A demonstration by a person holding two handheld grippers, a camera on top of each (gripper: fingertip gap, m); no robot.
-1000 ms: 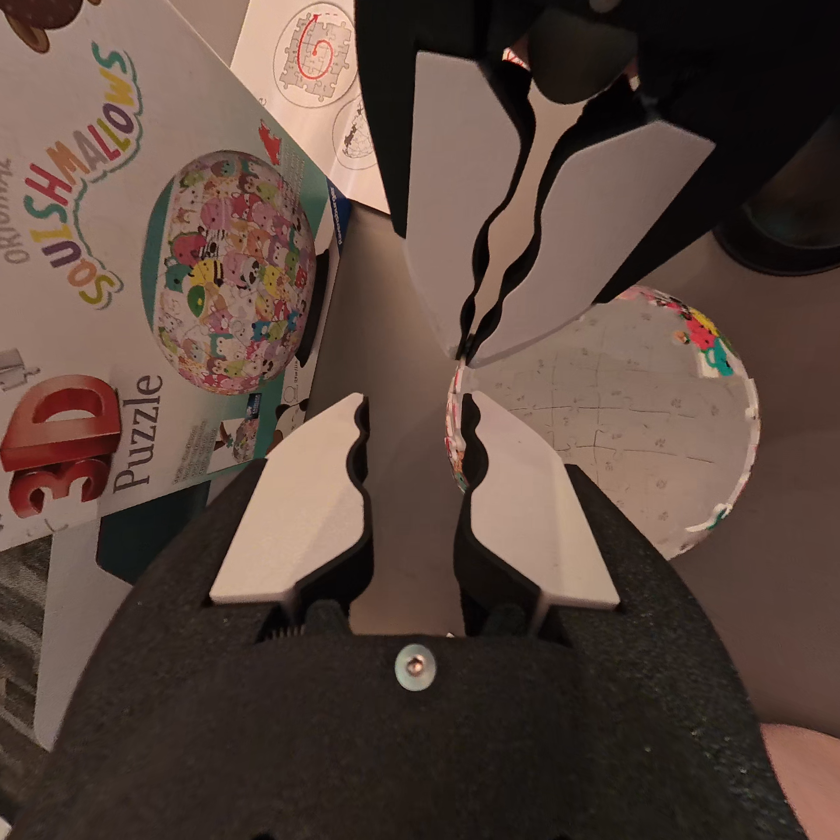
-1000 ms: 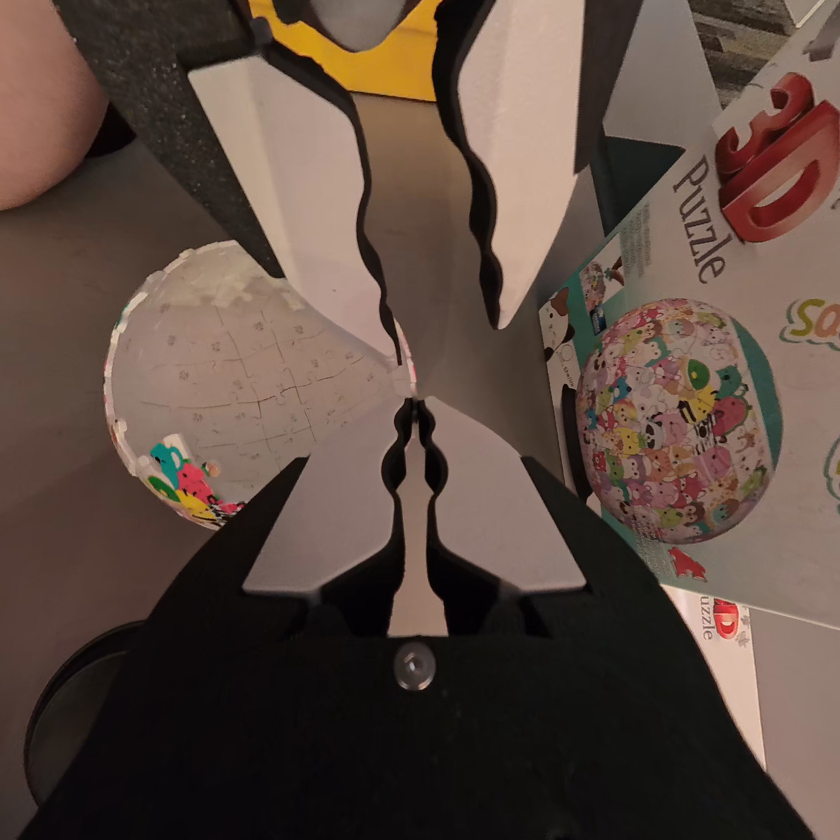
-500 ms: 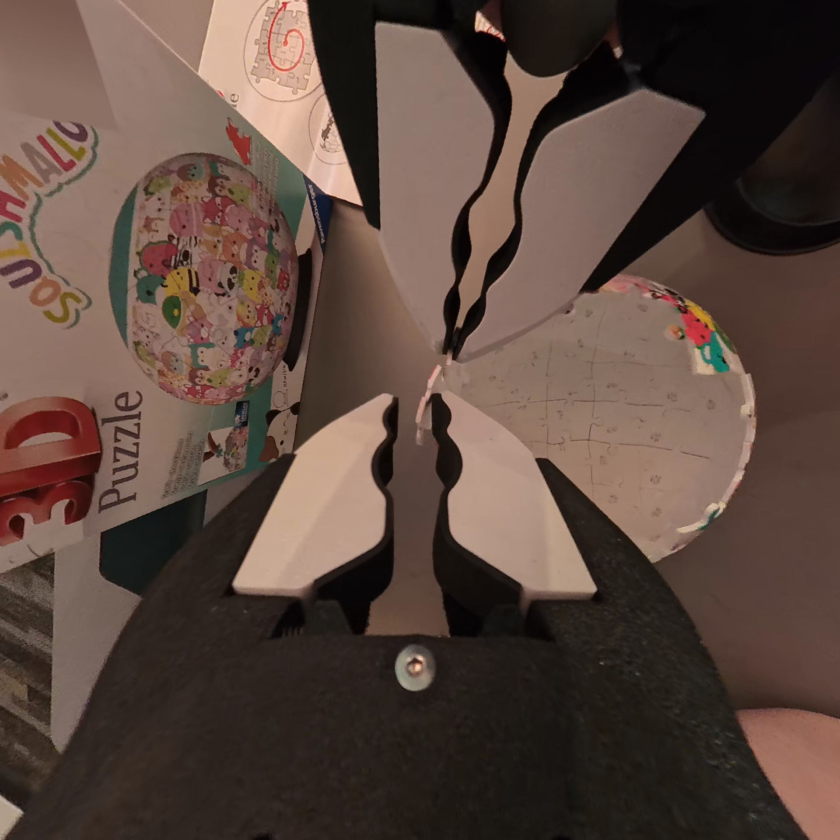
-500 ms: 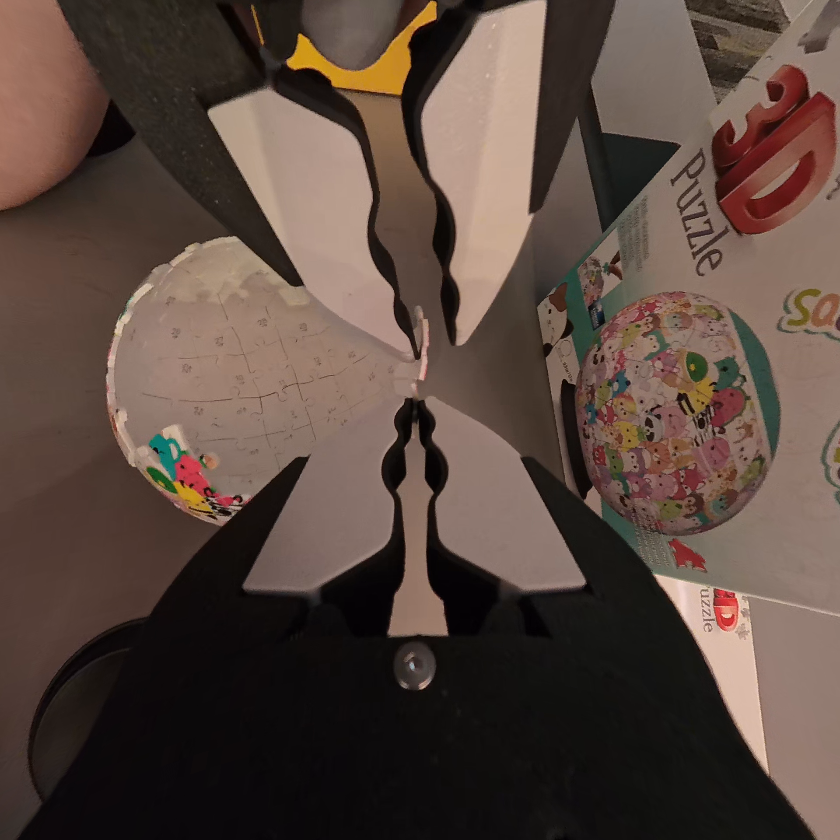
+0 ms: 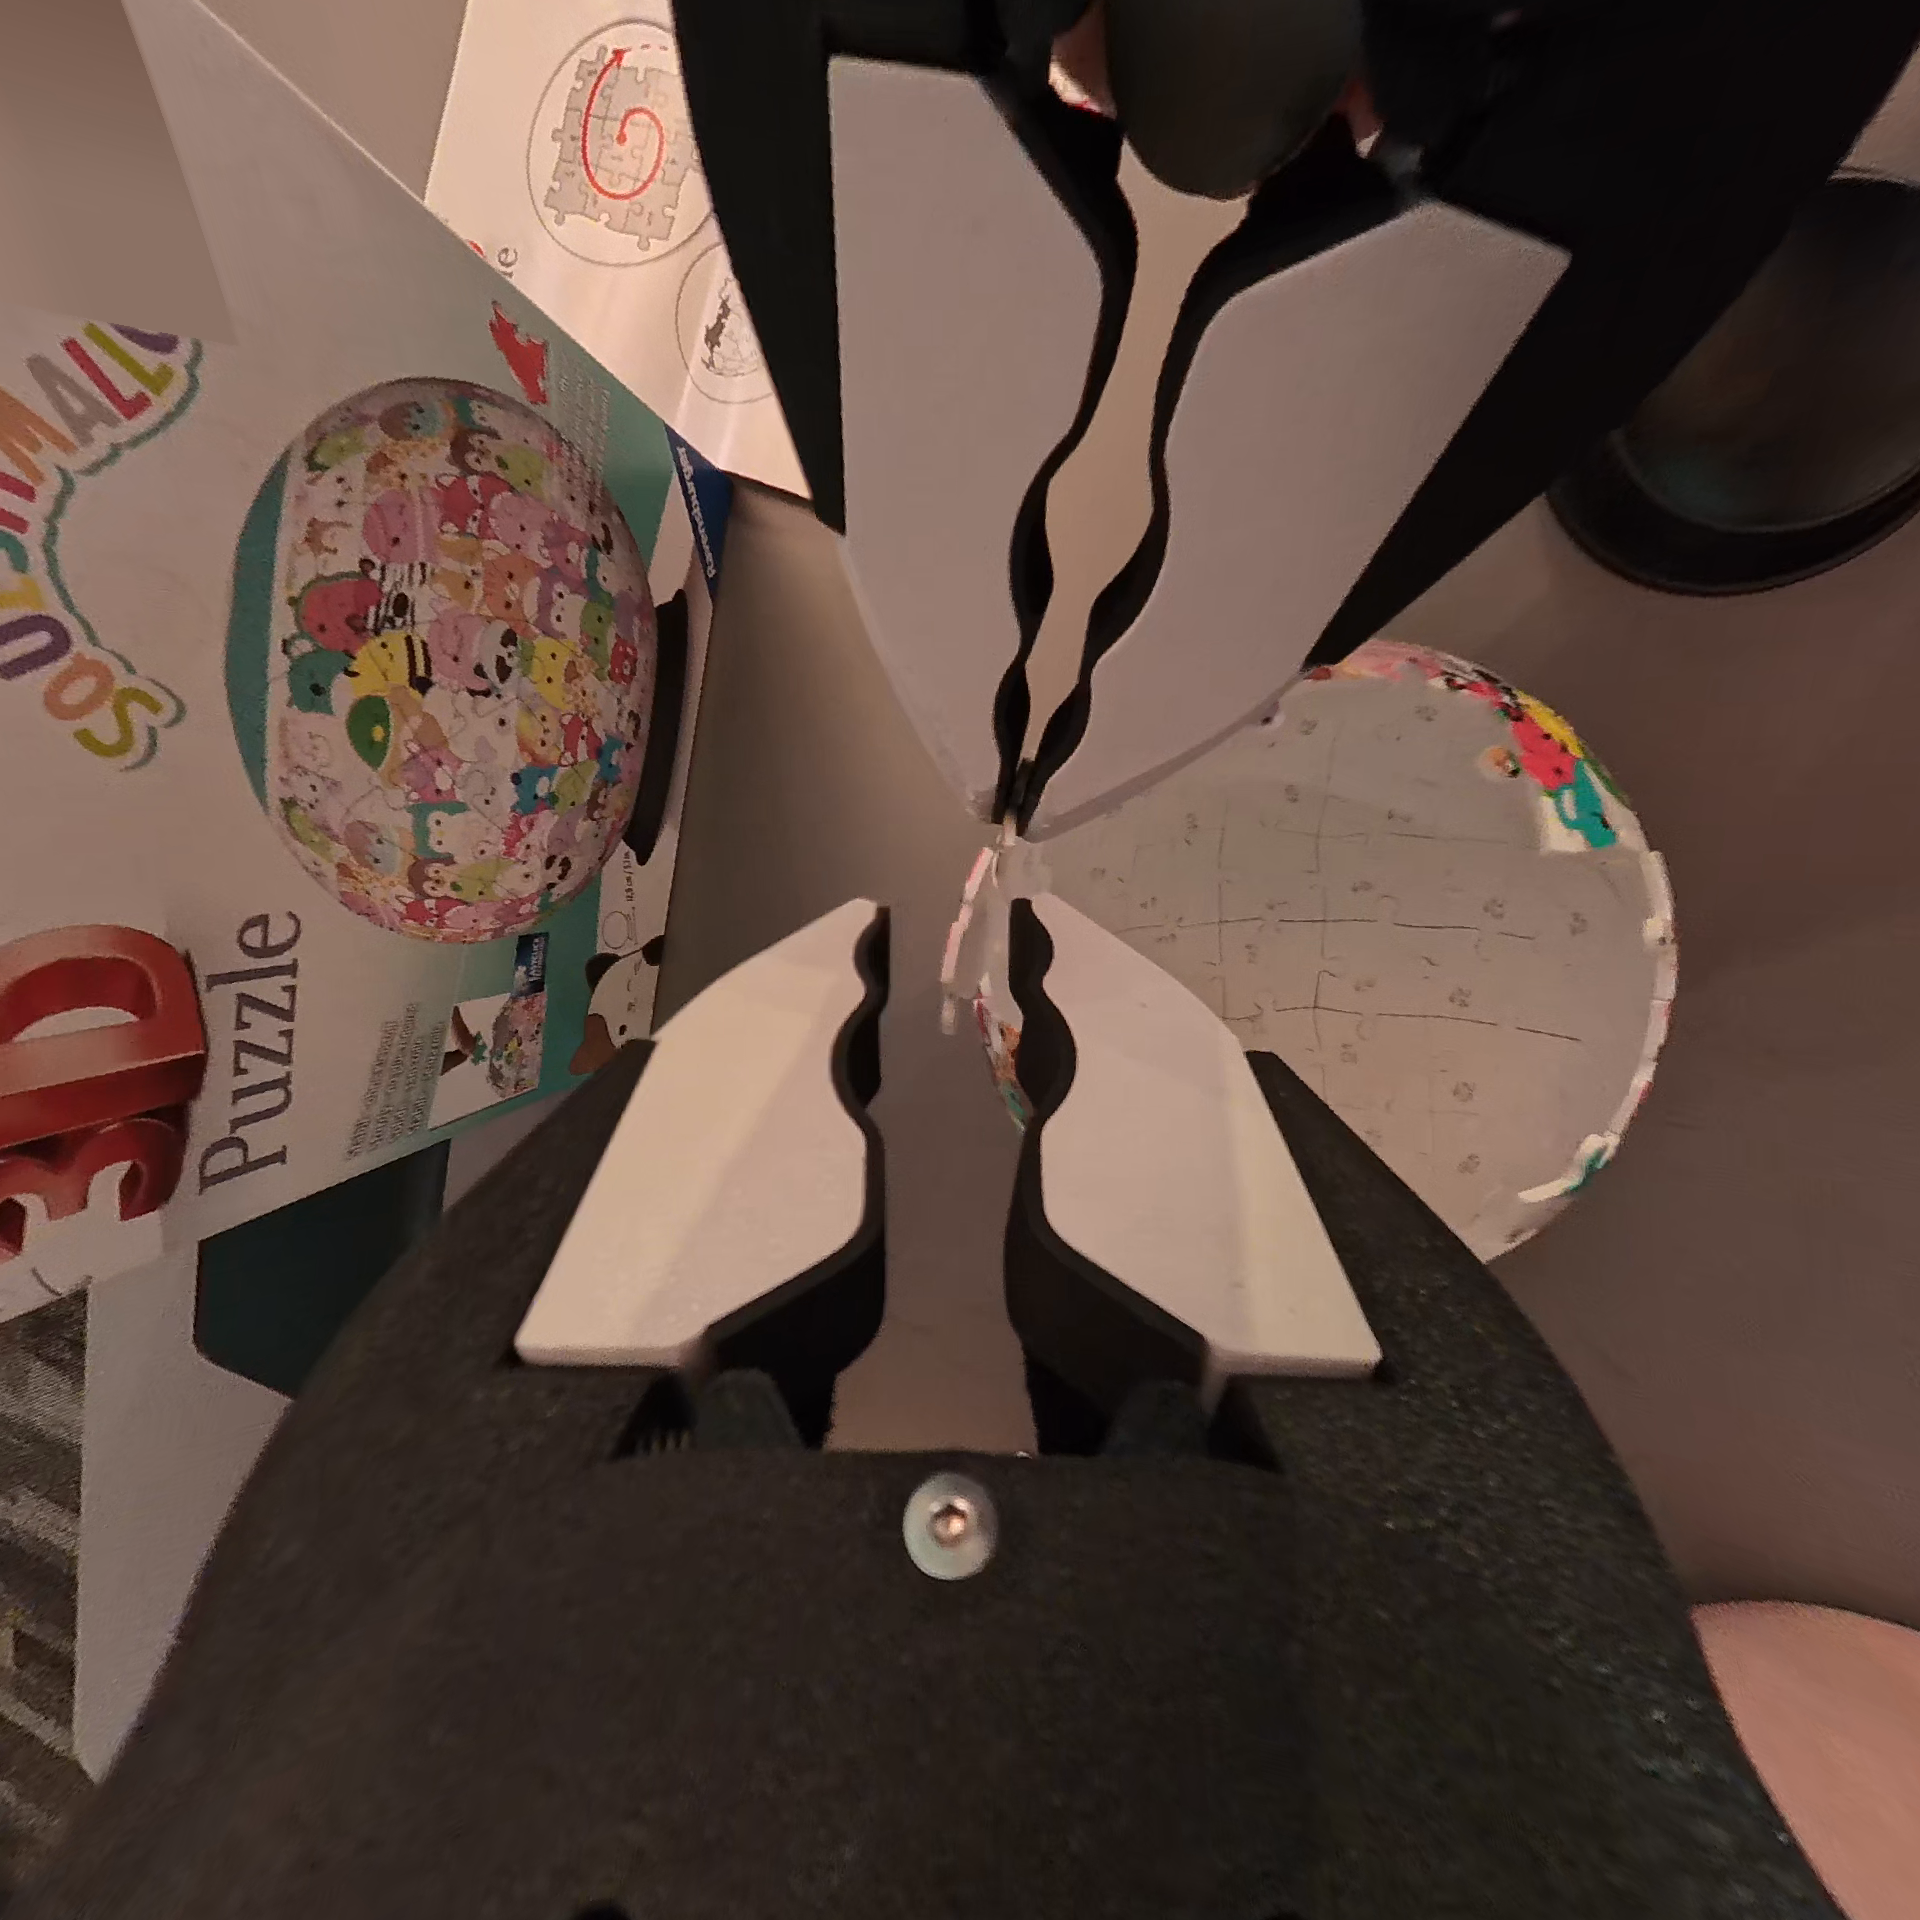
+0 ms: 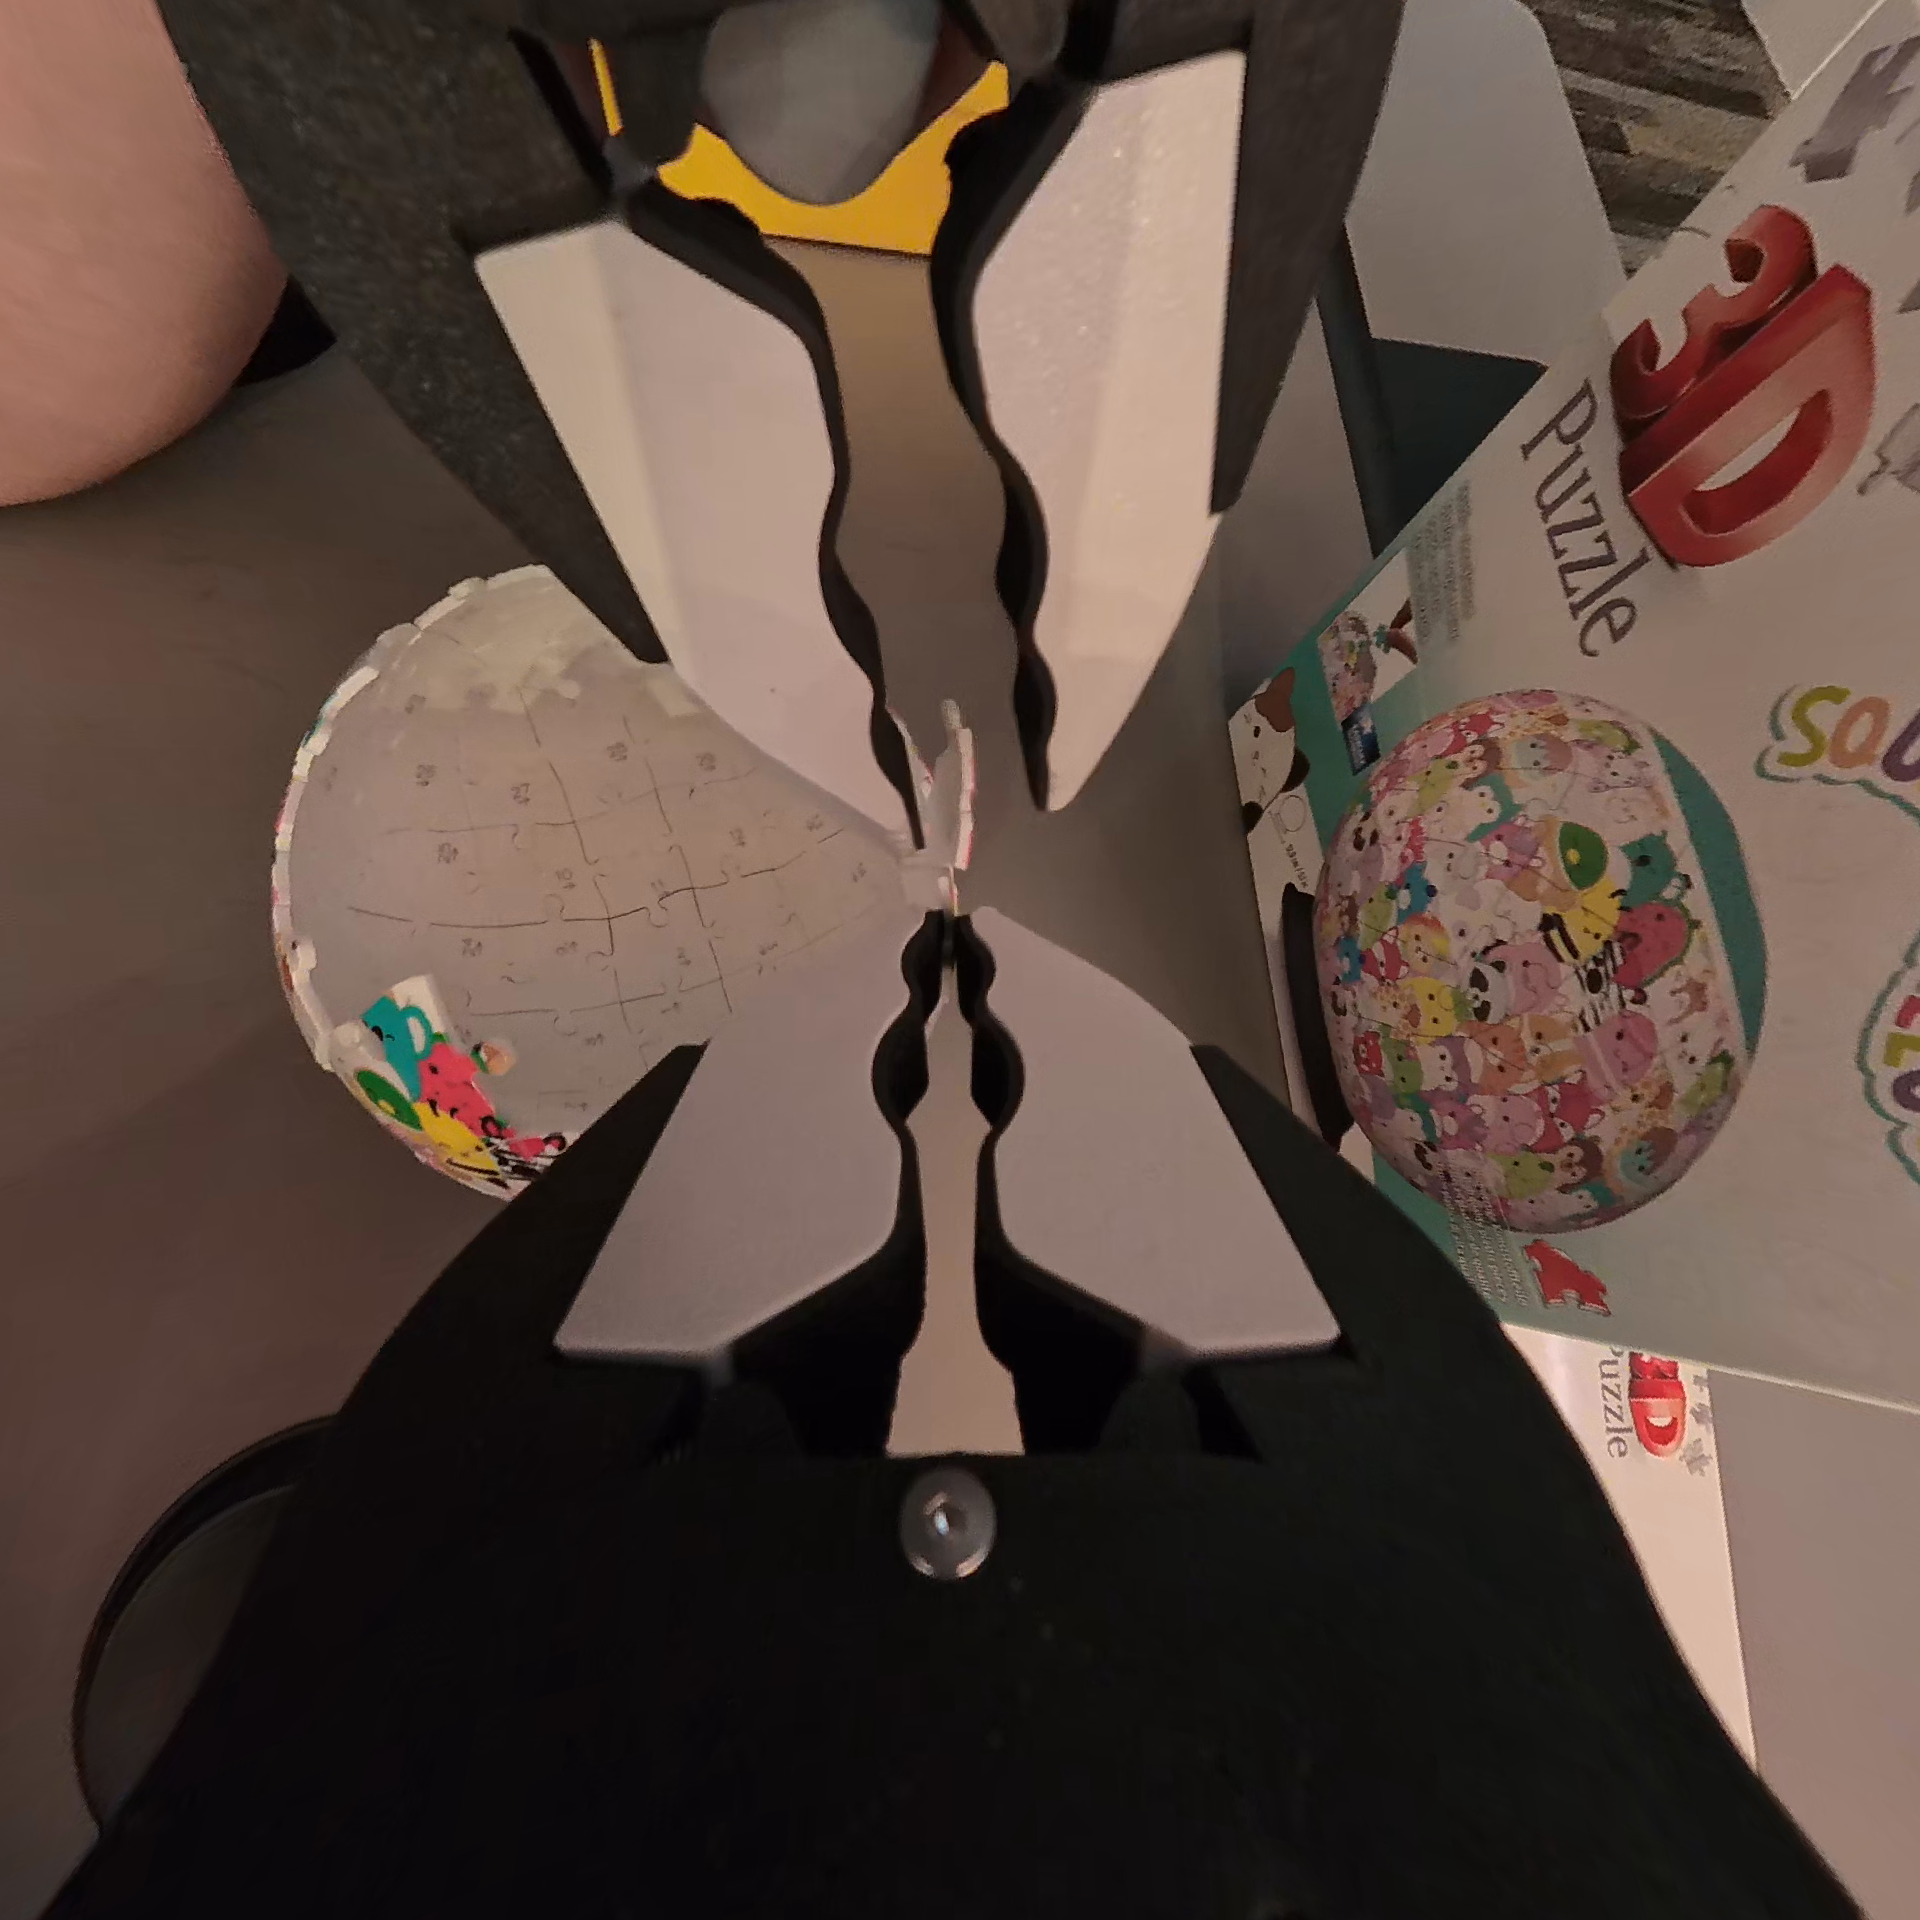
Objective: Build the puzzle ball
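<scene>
The half-built puzzle ball (image 5: 1351, 956) lies on the grey table like an open bowl, white inside and coloured outside; it also shows in the right wrist view (image 6: 540, 883). My right gripper (image 6: 948, 920) is shut on a small puzzle piece (image 6: 951, 800) and holds it edge-on at the ball's near rim. In the left wrist view the right gripper (image 5: 1013, 800) comes in from the top, with the piece (image 5: 977, 935) hanging below its tips. My left gripper (image 5: 951, 920) is open, its fingers on either side of the piece; I see it from above in the right wrist view (image 6: 977, 810).
The puzzle box (image 5: 312, 727) with a picture of the finished ball lies to the left, and to the right in the right wrist view (image 6: 1558, 935). An instruction sheet (image 5: 582, 156) lies behind it. A dark round stand (image 5: 1766, 468) sits beyond the ball. A person's hand (image 5: 1818, 1714) is at the edge.
My left gripper narrowed from wide open around the piece, then widened a little. The piece moved between its fingers. The right gripper stayed shut on the piece.
</scene>
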